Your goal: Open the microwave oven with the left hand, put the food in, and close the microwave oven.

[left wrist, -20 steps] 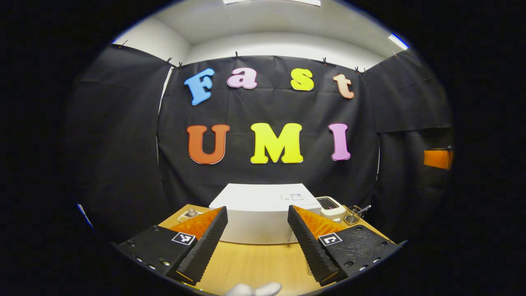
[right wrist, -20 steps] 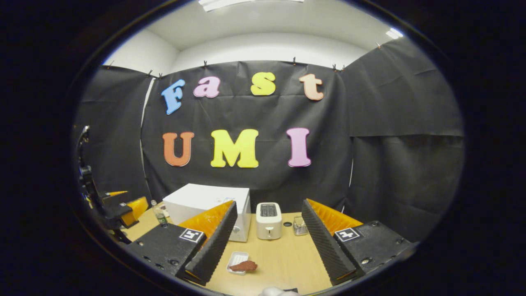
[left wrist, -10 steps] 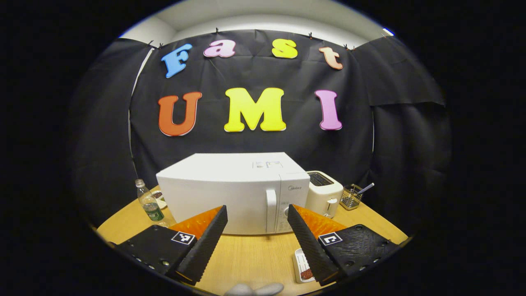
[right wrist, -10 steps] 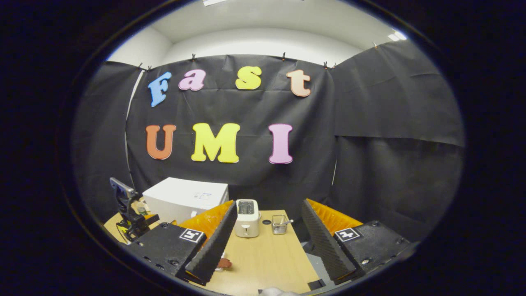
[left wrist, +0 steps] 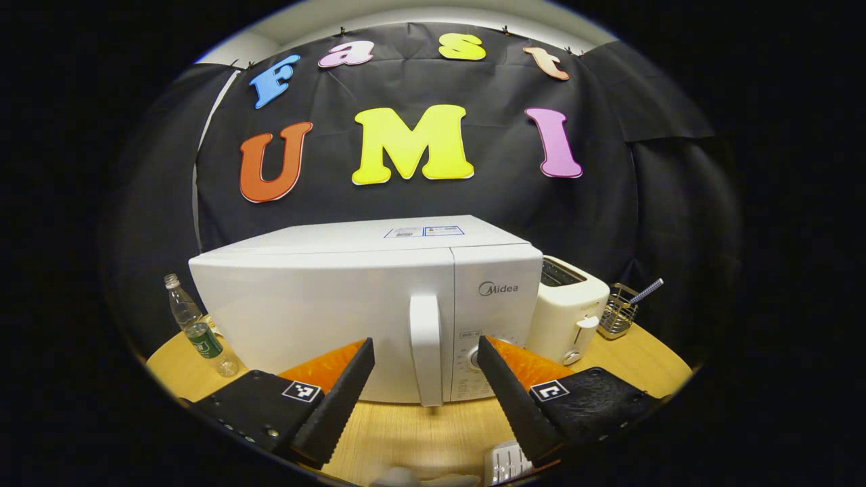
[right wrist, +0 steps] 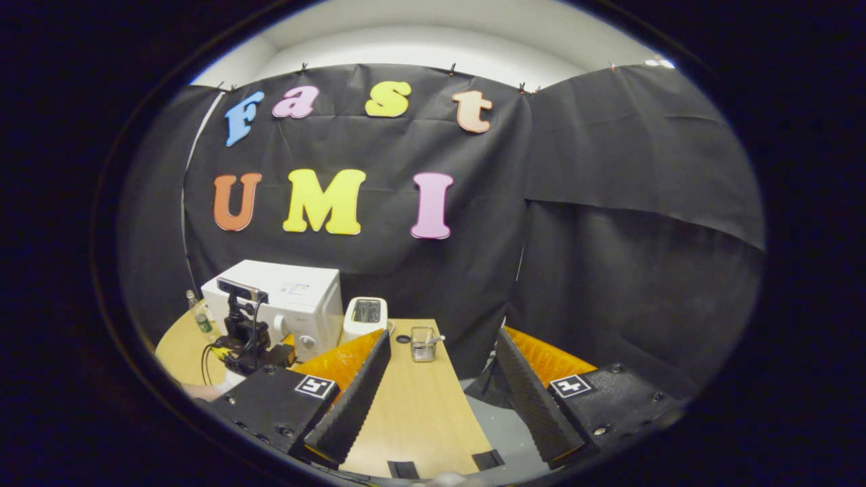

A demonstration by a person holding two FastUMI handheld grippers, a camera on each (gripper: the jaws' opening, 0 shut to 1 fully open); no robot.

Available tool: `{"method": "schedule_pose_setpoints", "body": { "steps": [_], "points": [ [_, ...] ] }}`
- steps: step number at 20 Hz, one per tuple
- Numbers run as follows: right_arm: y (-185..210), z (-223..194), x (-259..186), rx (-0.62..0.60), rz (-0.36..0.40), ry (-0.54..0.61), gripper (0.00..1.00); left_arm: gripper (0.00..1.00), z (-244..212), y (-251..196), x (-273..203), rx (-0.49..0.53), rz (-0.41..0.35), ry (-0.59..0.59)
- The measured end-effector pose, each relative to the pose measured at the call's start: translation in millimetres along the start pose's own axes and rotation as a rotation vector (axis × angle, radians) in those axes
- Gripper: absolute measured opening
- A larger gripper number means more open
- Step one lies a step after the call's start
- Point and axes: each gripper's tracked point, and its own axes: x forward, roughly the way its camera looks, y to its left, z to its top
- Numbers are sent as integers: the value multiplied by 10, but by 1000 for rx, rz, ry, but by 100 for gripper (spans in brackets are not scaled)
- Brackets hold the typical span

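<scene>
The white microwave (left wrist: 318, 304) stands on the wooden table (left wrist: 419, 433) with its door closed. Its upright white handle (left wrist: 425, 318) lines up in the gap between the fingers of my left gripper (left wrist: 425, 340), which is open. I cannot tell whether the fingers reach the handle. A white tray (left wrist: 504, 463) pokes in at the bottom edge, partly hidden by the right-hand finger. My right gripper (right wrist: 443, 333) is open and holds nothing, over the table's right end. In the right gripper view the left gripper (right wrist: 247, 341) sits close in front of the microwave (right wrist: 291, 301).
A cream toaster (left wrist: 572, 304) stands right beside the microwave, with a wire basket (left wrist: 617, 316) holding a utensil further right. A plastic bottle (left wrist: 199, 331) stands at the microwave's left. The table's right edge and grey floor (right wrist: 504, 419) lie under my right gripper.
My left gripper has come down and much closer to the microwave, so the handle now stands between its fingers. The right gripper's view has swung right, and the food tray has left it.
</scene>
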Motion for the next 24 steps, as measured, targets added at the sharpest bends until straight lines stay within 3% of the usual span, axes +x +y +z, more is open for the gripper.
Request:
{"method": "schedule_pose_setpoints", "body": {
  "steps": [1,2,4,5,6,7,8,9,11,12,13,14,24],
  "points": [
    [-29,-28,7,-8,-8,5,92,96,-11,-10,35,-4,2,3],
    [-68,-30,12,-14,-15,4,100,96,-19,12,45,-11,7,8],
    [-133,-40,35,-26,-29,3,100,93,1,71,109,-20,27,-2],
    [-138,-65,53,-24,-29,9,91,92,-7,87,152,-20,32,-1],
    [-116,-86,75,-21,-19,17,91,63,-8,95,162,-24,29,-1],
    [-101,-117,83,-17,-12,24,100,48,5,2,147,-43,-13,-3],
    [-87,-124,85,-10,-8,27,91,34,-27,-3,187,-51,-13,-1],
    [-77,-124,99,-7,-4,25,100,29,-12,17,187,-49,-15,-10],
    [-86,-122,118,-12,-7,17,100,23,-33,22,175,-47,-12,-10],
    [-86,-108,125,-15,-8,16,100,7,-26,27,171,-50,-6,-13],
    [-92,-117,120,-16,-9,14,100,18,-34,32,168,-50,-2,-11],
    [-91,-119,120,-15,-9,14,96,13,-34,27,161,-46,1,-10],
    [41,-93,88,-5,29,0,100,10,-83,25,135,-56,-60,18]
  ]
}}
